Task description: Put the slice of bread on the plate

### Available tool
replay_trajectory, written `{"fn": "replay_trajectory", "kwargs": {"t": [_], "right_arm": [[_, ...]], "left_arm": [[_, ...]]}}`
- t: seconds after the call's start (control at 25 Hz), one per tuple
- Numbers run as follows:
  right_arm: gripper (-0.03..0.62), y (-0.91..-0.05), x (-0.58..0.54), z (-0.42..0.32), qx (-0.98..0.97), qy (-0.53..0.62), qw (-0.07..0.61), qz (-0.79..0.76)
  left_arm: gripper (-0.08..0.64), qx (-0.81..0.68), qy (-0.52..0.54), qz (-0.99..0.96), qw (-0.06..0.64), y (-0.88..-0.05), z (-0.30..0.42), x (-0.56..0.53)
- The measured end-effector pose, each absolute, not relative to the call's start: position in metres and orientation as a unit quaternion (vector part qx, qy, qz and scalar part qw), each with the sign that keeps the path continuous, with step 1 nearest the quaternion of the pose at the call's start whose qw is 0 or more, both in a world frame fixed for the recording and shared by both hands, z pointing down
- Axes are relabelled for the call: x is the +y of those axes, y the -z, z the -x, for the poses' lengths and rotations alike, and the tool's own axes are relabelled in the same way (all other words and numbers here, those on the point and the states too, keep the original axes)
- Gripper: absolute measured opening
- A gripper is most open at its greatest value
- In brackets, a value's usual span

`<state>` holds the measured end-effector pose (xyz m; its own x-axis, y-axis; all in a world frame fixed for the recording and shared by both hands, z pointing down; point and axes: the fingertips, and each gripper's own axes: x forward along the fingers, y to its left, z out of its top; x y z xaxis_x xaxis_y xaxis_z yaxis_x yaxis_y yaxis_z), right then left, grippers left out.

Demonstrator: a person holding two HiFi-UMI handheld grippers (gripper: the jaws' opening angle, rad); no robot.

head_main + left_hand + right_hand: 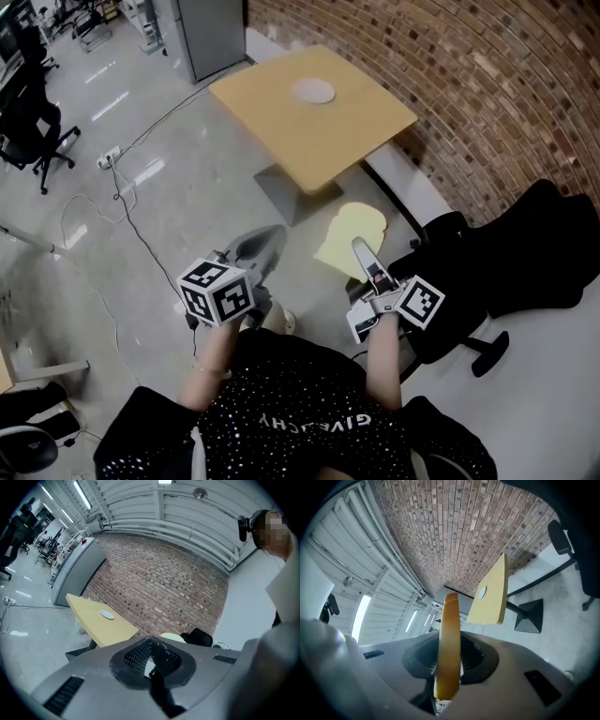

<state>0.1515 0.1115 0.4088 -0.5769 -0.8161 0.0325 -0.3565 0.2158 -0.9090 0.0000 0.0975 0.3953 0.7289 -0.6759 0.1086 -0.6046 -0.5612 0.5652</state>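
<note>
Right gripper fingers pinch the bread slice (held edge-on between them). Left gripper fingers closed, empty. Plate on surface, well apart.

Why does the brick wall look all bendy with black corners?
Left gripper view: the wide-angle lens bends the brick wall and blacks out the corners. Right gripper view: same bulge, and the slice of bread, close to the lens, looks soft. Head view: bright glare streaks on the floor.

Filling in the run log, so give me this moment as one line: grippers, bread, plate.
right gripper: shut on bread slice | left gripper: shut, empty | plate: empty, on table | placed: not yet
</note>
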Motion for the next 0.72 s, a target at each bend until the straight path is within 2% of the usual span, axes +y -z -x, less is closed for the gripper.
{"fn": "replay_trajectory", "kwargs": {"t": [0.72], "right_arm": [[0.094,-0.422,0.092,-0.169,0.727,0.497,0.244,0.407]], "left_arm": [[0.011,-0.345,0.050,-0.883,0.314,-0.411,-0.019,0.056]]}}
